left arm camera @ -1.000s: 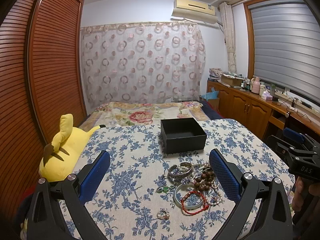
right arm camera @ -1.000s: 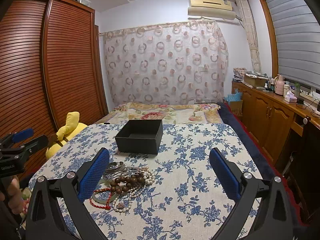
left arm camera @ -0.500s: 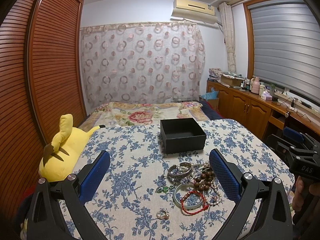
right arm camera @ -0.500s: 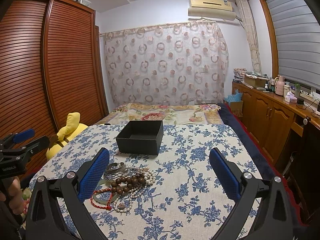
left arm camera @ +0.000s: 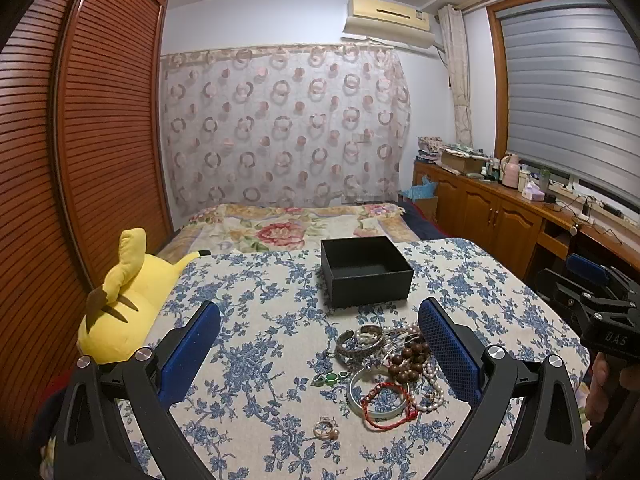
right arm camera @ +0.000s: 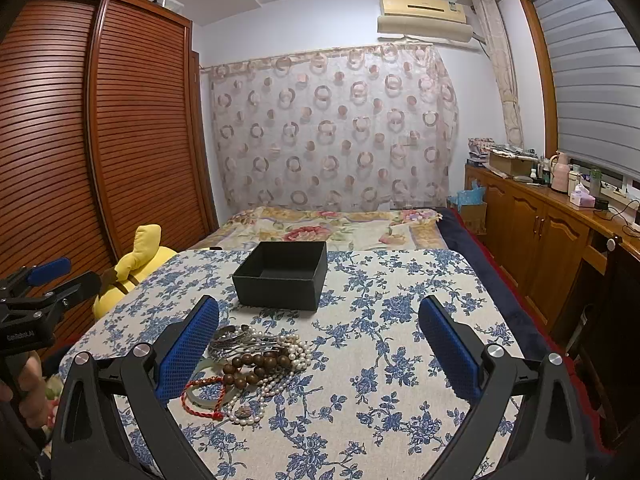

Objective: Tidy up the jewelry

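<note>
Jewelry (left arm camera: 384, 364) heaped on a flowered cloth, just in front of an empty black box (left arm camera: 366, 270).

Both grippers hang spread wide, holding nothing. From the box, the pile lies toward the left gripper (left arm camera: 320, 354), beside its right finger; the right gripper (right arm camera: 318, 352) sits farther off.

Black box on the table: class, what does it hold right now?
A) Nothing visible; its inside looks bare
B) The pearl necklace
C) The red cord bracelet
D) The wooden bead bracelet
A: the black box shows a bare dark inside, while the jewelry pile lies on the tablecloth in front of it.
</note>
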`<state>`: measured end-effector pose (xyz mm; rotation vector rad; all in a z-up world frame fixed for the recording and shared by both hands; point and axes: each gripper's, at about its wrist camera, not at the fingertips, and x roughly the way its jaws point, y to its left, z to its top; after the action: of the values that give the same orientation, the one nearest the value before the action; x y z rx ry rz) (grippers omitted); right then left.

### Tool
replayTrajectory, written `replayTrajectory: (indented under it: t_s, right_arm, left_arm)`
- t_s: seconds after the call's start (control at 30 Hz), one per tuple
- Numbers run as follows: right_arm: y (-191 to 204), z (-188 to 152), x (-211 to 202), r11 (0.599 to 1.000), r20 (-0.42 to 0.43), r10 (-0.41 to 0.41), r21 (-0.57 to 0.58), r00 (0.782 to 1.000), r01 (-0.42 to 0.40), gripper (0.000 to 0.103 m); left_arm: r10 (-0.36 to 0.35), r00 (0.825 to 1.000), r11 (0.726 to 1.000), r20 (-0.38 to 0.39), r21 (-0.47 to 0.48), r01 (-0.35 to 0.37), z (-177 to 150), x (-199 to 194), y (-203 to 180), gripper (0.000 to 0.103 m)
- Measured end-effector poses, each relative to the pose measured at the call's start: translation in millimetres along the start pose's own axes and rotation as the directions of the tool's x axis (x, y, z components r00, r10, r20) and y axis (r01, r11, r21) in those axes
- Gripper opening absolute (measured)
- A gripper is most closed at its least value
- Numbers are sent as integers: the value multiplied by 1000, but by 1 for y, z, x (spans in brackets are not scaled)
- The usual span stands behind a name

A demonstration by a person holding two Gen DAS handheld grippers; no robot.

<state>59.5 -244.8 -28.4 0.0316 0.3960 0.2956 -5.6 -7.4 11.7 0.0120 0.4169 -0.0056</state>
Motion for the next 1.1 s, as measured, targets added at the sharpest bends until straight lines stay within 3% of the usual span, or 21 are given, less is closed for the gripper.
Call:
replayTrajectory:
  t_s: [0.33,0.63,0.83,0.9,1.1]
  right_arm:
    - [0,2,0,1000,-9,6,-5,1000,-7,101]
    - [2,-16,23,998,-65,48,-26,997,-50,101]
    - [4,-31,44,995,-125,83,-51,989,-90,82]
    - [7,-36,53,990,-146,111,-67,983,-121,71]
    - [11,-51,70,984,-207,140,-78,968,-159,67]
  left_arm:
    - [-3,1000,1000,-3,0,3,0,0,0,96]
    - [-49,996,999,-73,-24,48,-15,25,14,96]
    - [-117,984,992,-131,-53,111,-29,49,19,96]
    - [-112,981,993,-158,-46,106,-33,60,17,96]
    - [-119,968,993,-221,-28,116,-41,91,15,96]
